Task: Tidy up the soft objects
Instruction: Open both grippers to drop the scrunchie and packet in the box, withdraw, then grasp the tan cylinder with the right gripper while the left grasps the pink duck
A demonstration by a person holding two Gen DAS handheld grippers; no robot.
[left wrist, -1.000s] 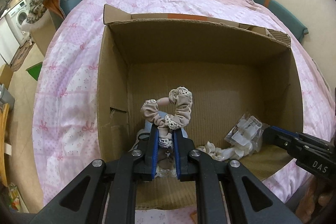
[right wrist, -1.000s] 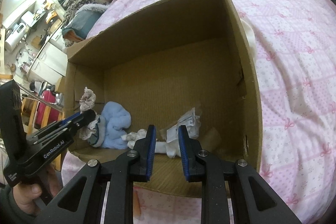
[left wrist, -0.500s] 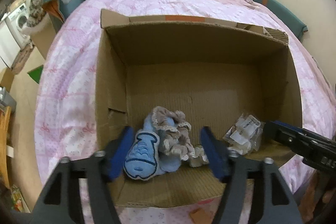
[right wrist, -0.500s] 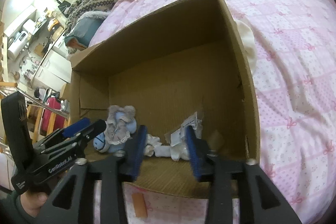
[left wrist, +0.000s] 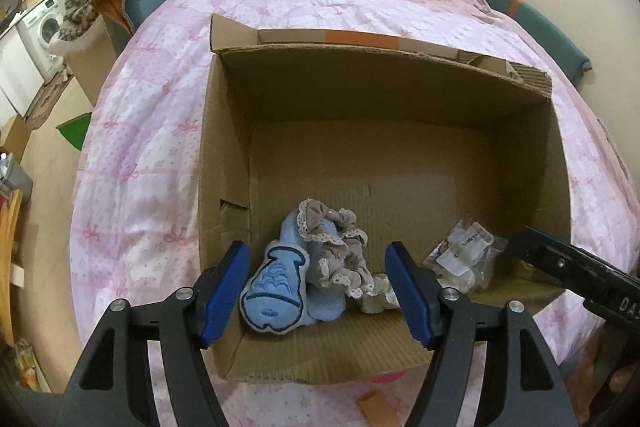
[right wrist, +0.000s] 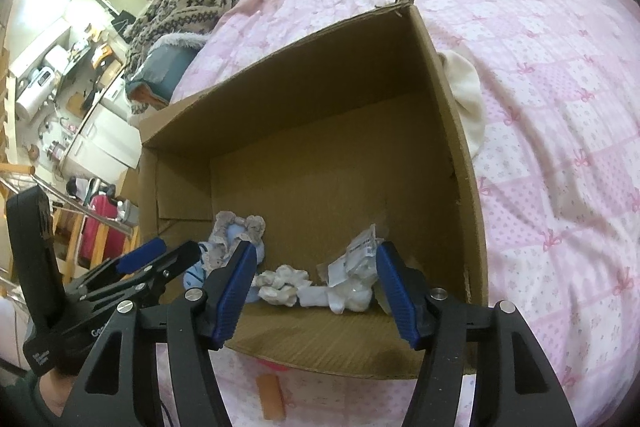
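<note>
In the cardboard box (left wrist: 224, 147), near its front wall, a blue plush toy (left wrist: 276, 287) is seen leftmost, a lace-trimmed beige scrunchie (left wrist: 340, 251) draped on it; both are judged light and limp, best pinched at a bunched fold; the left gripper (left wrist: 320, 291) is spread and empty; the right gripper (right wrist: 316, 291) is opening, nothing pinched, above the plastic packet (right wrist: 356, 259).

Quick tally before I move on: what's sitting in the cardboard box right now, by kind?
Light blue embroidered plush pieces: 1
Beige lace-trimmed fabric scrunchies: 1
Crumpled white fabric pieces: 1
Clear plastic packets with white contents: 1
Total: 4, all along the near wall of the brown cardboard box. Anything hidden beneath them can't be counted.
</note>
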